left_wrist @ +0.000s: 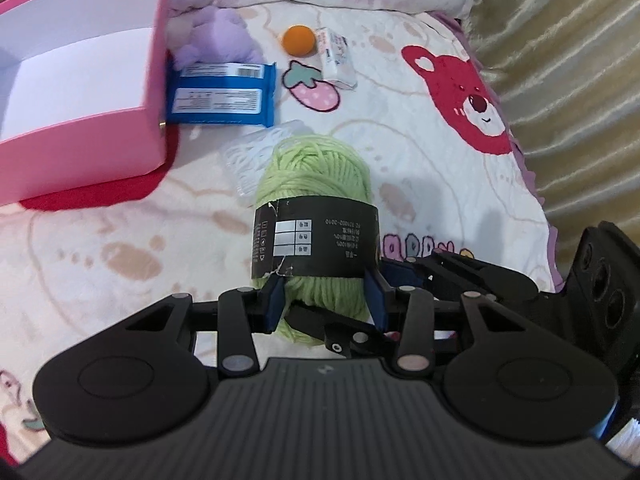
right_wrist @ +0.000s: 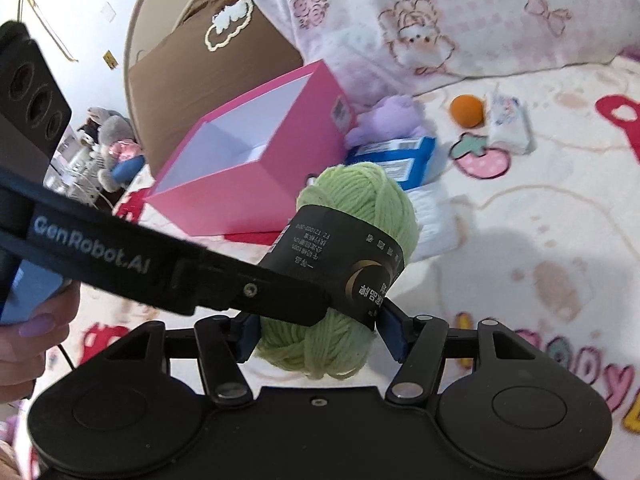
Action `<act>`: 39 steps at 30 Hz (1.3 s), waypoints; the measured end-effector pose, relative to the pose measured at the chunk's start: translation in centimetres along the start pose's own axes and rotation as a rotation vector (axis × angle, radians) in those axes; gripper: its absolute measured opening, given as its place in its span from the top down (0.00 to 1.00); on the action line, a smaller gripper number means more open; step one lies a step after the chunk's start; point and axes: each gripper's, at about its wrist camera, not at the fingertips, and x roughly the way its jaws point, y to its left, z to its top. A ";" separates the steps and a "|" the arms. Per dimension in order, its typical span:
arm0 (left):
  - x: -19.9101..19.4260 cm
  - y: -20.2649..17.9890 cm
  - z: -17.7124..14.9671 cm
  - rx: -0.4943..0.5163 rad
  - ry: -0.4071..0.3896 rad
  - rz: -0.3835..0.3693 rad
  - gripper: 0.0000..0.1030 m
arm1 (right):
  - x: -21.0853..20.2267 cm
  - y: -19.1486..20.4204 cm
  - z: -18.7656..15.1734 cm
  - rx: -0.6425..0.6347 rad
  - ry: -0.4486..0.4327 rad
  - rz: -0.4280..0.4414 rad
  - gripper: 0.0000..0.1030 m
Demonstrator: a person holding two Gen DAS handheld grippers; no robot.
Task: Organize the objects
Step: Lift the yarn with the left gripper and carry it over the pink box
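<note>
Yarn (left_wrist: 312, 184) hangs above the bedspread (left_wrist: 420, 152), left gripper (left_wrist: 326, 300) clamped on its lower end. Right gripper (right_wrist: 320, 338) brackets it, pads apart, apparently handing it over; the pink box (left_wrist: 80, 148) waits nearby.

The left wrist camera looks steeply down over its own black gripper (left_wrist: 326, 300) onto a cream cartoon-print bedspread (left_wrist: 420, 128), close above a green yarn skein with a black paper band (left_wrist: 316, 208). The right wrist camera faces less steeply across the bed toward a pink floral pillow (right_wrist: 460, 20). Both views share the skein, an open pink cardboard box (left_wrist: 80, 152), a blue wipes packet (left_wrist: 222, 94) and a small orange ball (left_wrist: 299, 40).
</note>
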 end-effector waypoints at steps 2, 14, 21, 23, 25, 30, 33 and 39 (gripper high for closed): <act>-1.2 0.4 0.0 -0.003 0.002 0.000 0.61 | -0.2 1.2 0.3 -0.013 0.004 0.009 0.36; -8.8 3.4 0.7 0.002 -0.124 0.127 0.61 | 1.0 7.9 4.0 -0.090 -0.044 0.080 0.36; -11.8 5.3 1.5 -0.008 -0.168 0.152 0.61 | 2.0 10.8 6.3 -0.136 -0.047 0.106 0.36; -12.6 6.0 1.5 -0.010 -0.194 0.140 0.61 | 2.1 11.5 7.0 -0.155 -0.051 0.111 0.36; -13.4 7.0 1.5 -0.011 -0.213 0.130 0.61 | 2.4 12.1 7.3 -0.168 -0.057 0.117 0.36; -13.9 8.2 1.8 0.032 -0.256 0.150 0.61 | 3.9 13.5 8.0 -0.184 -0.077 0.111 0.36; -14.2 9.5 2.3 0.009 -0.281 0.147 0.61 | 5.1 13.9 9.0 -0.192 -0.074 0.121 0.36; -15.2 13.2 3.4 -0.089 -0.305 0.128 0.61 | 7.6 14.9 11.3 -0.203 -0.039 0.166 0.36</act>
